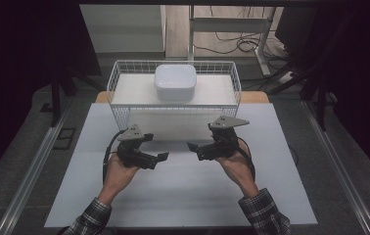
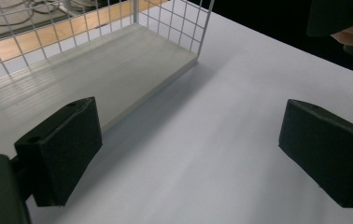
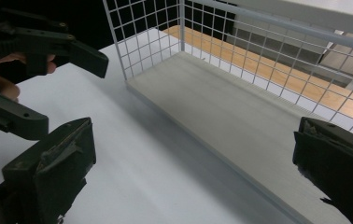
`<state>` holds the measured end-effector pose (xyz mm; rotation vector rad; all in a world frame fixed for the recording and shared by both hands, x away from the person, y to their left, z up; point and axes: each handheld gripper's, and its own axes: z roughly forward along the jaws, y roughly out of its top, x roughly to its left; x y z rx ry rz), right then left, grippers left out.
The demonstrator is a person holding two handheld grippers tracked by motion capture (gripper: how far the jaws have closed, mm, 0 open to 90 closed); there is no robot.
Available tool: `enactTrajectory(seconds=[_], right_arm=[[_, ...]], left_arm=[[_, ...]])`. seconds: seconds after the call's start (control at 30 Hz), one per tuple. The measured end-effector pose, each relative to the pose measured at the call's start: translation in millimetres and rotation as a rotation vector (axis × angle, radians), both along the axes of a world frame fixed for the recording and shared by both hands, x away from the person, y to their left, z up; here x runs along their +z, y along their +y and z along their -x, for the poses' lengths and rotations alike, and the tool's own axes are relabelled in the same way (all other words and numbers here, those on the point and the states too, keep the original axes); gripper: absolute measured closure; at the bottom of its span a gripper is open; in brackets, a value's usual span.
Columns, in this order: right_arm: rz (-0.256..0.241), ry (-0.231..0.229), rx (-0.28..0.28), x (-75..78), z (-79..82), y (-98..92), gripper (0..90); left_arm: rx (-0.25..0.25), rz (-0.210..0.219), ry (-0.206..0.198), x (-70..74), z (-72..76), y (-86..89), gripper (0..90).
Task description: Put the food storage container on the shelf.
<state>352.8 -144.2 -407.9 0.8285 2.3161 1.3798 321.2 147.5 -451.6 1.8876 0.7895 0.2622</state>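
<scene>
While no writing showed anywhere, the left claw [image 1: 157, 147] and right claw [image 1: 197, 139] hovered spread apart and empty over the white surface [image 1: 183, 196], near the wire basket [image 1: 119, 88] holding a white container [image 1: 175, 82].

A white wire basket [image 1: 119, 88] with a pale board floor stands upright at the worktop's far edge; a white rounded-square lidded container [image 1: 175, 82] sits inside it, centred.
</scene>
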Motion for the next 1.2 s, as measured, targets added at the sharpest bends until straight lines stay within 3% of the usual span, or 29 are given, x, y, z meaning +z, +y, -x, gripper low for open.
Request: enactTrajectory(seconds=[0.1,0.43,0.6,1.03,1.2], right_arm=[[-0.014,0.008,0.010,-3.7,1.6,0.6,0.0],[0.024,0.018,0.018,-15.9,13.7,-1.9,0.0],[0.043,0.020,0.018,-22.1,18.1,-8.7,0.0],[0.033,0.025,-0.020,-31.1,28.7,-35.0,0.0],[0.032,0.024,-0.038,-31.4,31.7,-44.4,0.0]], left_arm=[[0.002,-0.003,-0.001,-2.1,3.8,-0.1,6.0],[0.002,-0.015,0.012,-12.1,13.1,3.7,6.4],[0.015,-0.033,0.019,-18.8,16.4,6.9,6.5],[0.039,-0.051,0.030,-29.2,33.3,21.0,6.1],[0.036,-0.035,0.041,-32.5,39.3,30.0,5.6]])
